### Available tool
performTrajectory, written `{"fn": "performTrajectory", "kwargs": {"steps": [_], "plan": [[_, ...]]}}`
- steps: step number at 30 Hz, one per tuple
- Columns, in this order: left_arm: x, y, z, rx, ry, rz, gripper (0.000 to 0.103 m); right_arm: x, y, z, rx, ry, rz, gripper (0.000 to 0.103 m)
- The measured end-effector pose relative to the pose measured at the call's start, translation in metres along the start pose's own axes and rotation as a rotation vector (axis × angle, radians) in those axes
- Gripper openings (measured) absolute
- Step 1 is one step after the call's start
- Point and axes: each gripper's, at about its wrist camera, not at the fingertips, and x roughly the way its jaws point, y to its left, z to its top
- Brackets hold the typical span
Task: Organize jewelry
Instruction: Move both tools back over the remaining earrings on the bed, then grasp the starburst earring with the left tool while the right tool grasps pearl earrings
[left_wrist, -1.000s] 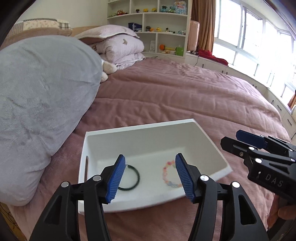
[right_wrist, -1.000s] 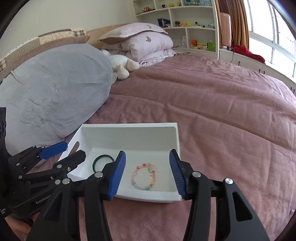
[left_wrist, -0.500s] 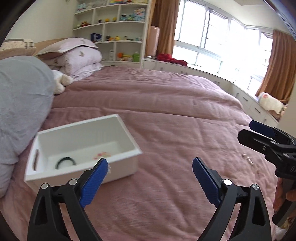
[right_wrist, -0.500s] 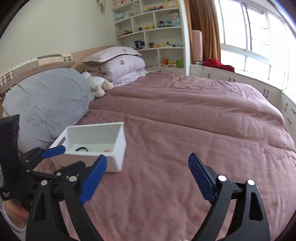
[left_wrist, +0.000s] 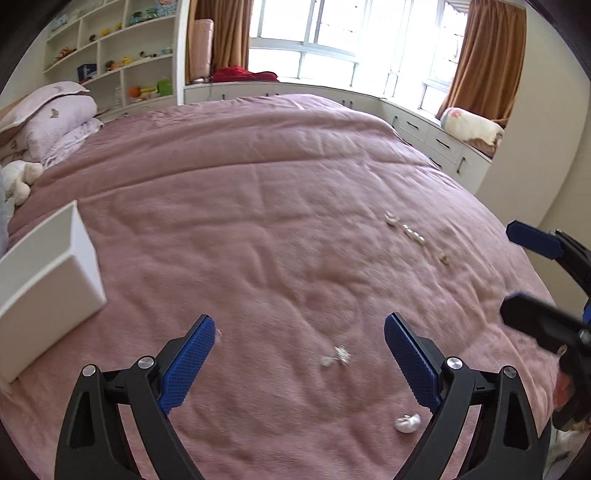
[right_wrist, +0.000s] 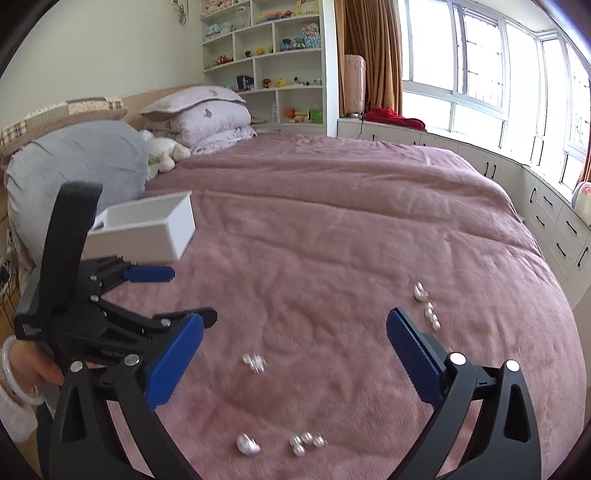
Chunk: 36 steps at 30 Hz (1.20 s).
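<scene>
From the left wrist view, the left gripper (left_wrist: 299, 356) hangs over the pink bedspread (left_wrist: 280, 206) with its blue-padded jaws spread wide and nothing between them. A small sparkly earring (left_wrist: 338, 356) lies on the bedspread inside the gap, nearer the right pad than the left. A rounded silver piece (left_wrist: 407, 423) lies lower down, just beside the inner edge of the right finger. Farther ahead and to the right, a loose line of small silvery pieces (left_wrist: 410, 232) runs across the bedspread, well apart from the gripper. The white storage box (left_wrist: 48, 284) sits on the bed at the left edge, well to the left of the jaws; its inside is hidden from here. The right gripper (left_wrist: 532, 280) enters from the right edge, its jaws spread.

From the right wrist view, the right gripper (right_wrist: 295, 354) is likewise spread wide and empty above the bedspread (right_wrist: 332, 221). The sparkly earring (right_wrist: 255, 362) lies between the pads, closer to the left one. Nearer the camera, a silver shell-like piece (right_wrist: 247, 444) and a cluster of pearl beads (right_wrist: 307, 442) lie side by side between the finger arms. Another line of pearly pieces (right_wrist: 427, 306) sits just beyond the right fingertip. The left gripper (right_wrist: 177, 293) stands at the left, jaws apart, held by a hand (right_wrist: 37, 369) wearing a pale bangle. The white box (right_wrist: 142, 230) rests behind it, near a grey pillow (right_wrist: 74, 166).
</scene>
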Motion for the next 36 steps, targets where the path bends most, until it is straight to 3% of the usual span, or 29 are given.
{"fn": "performTrajectory", "kwargs": {"steps": [7, 9, 11, 13, 17, 23, 30, 32, 36], "plan": [[0.018, -0.025, -0.024, 0.056, 0.037, -0.028, 0.094, 0.007, -0.01, -0.059, -0.026, 0.063, -0.018, 0.098], [0.025, -0.032, -0.029, 0.079, 0.056, -0.023, 0.094, 0.01, -0.013, -0.072, -0.032, 0.076, -0.012, 0.095], [0.029, -0.036, -0.034, 0.095, 0.067, -0.017, 0.094, 0.014, -0.015, -0.082, -0.043, 0.095, -0.009, 0.081], [0.033, -0.039, -0.039, 0.113, 0.07, -0.016, 0.094, 0.019, -0.017, -0.091, -0.056, 0.123, -0.017, 0.077], [0.041, -0.044, -0.048, 0.155, 0.066, 0.003, 0.094, 0.027, -0.021, -0.103, -0.062, 0.146, -0.017, 0.075], [0.056, -0.042, -0.049, 0.132, 0.102, -0.003, 0.093, 0.044, -0.025, -0.113, -0.056, 0.194, -0.016, 0.068], [0.073, -0.029, -0.054, 0.092, 0.167, 0.013, 0.078, 0.061, -0.014, -0.119, -0.104, 0.249, -0.01, 0.067], [0.077, -0.023, -0.056, 0.07, 0.183, 0.014, 0.07, 0.067, -0.011, -0.119, -0.119, 0.265, -0.008, 0.061], [0.08, -0.02, -0.057, 0.056, 0.185, 0.009, 0.068, 0.077, -0.005, -0.119, -0.137, 0.29, -0.006, 0.058]]}}
